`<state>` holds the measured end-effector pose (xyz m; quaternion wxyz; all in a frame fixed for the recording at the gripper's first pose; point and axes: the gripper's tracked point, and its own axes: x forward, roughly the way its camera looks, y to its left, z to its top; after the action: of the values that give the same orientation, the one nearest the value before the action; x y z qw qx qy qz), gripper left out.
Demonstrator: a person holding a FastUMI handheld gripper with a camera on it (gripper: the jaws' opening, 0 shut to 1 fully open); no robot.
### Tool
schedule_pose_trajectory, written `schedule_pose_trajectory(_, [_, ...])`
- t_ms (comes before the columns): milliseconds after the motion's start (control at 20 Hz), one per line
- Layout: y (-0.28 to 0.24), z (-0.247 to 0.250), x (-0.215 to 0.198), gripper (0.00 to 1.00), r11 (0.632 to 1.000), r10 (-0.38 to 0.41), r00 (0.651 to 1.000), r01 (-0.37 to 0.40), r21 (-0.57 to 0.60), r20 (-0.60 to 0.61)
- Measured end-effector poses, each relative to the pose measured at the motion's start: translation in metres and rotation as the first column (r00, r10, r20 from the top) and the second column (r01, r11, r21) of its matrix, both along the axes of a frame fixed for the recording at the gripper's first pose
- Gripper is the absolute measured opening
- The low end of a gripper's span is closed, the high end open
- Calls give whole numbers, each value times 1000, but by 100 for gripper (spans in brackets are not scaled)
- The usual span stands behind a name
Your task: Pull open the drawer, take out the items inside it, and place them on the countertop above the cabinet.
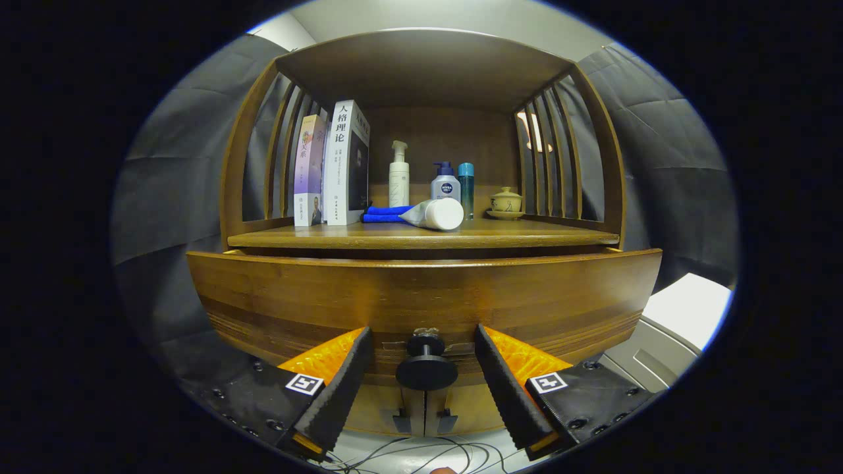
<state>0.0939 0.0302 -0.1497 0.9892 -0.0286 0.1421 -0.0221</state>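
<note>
My gripper point(424, 342) spreads its fingers either side of the knob point(426, 366) on the drawer point(421, 289), touching neither; bottles point(445, 184) stand on the countertop point(421, 235).

A fisheye camera riding on the gripper point(425, 342) looks forward along its spread fingers, level and close to the brown wooden drawer front point(296, 296), with the wooden countertop shelf point(514, 234) beyond.

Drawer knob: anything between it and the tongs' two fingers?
No. In the gripper view, the round black knob on the wooden drawer front sits between the open tongs, bare gaps either side, untouched.
</note>
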Motion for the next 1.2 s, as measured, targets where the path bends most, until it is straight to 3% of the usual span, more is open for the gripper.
schedule_pose_trajectory(650, [10,-4,60,98,999,22,1000,-21,-36,18])
schedule_pose_trajectory(900, [14,-1,61,98,995,33,998,-28,-97,51])
schedule_pose_trajectory(1200, [13,54,38,100,1000,24,995,-25,7,97])
